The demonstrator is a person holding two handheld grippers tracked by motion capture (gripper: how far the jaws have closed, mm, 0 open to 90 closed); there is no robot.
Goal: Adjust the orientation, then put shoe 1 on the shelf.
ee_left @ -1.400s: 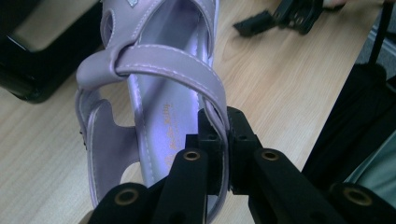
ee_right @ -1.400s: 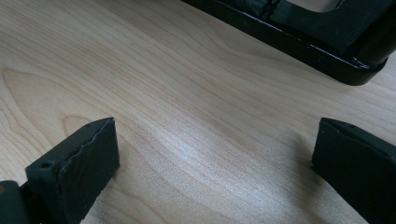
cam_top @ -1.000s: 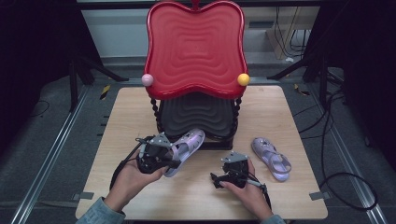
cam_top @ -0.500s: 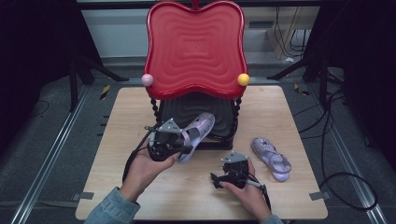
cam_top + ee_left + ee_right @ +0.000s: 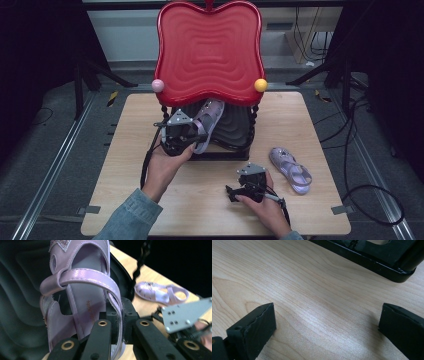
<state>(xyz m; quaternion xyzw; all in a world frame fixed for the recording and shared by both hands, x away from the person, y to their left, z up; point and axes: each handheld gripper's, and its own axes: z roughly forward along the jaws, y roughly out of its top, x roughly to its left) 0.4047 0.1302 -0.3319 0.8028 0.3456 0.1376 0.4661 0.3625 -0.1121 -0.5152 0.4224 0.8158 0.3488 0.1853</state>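
Note:
A lilac sandal is held by its side edge near the heel. My left gripper is shut on it. The sandal's toe reaches under the red wavy top of a small rack, over the rack's black ribbed shelf. A second lilac sandal lies flat on the wooden table to the right. My right gripper rests low on the table near the front, open, with bare wood between its jaws.
The rack has twisted black posts, a pink ball and a yellow ball at its corners. Its black base rail lies just ahead of the right gripper. Cables trail off the table's right side.
My left gripper has carried the sandal up and away from the table's front, to the black shelf under the red top. The right gripper has stayed put.

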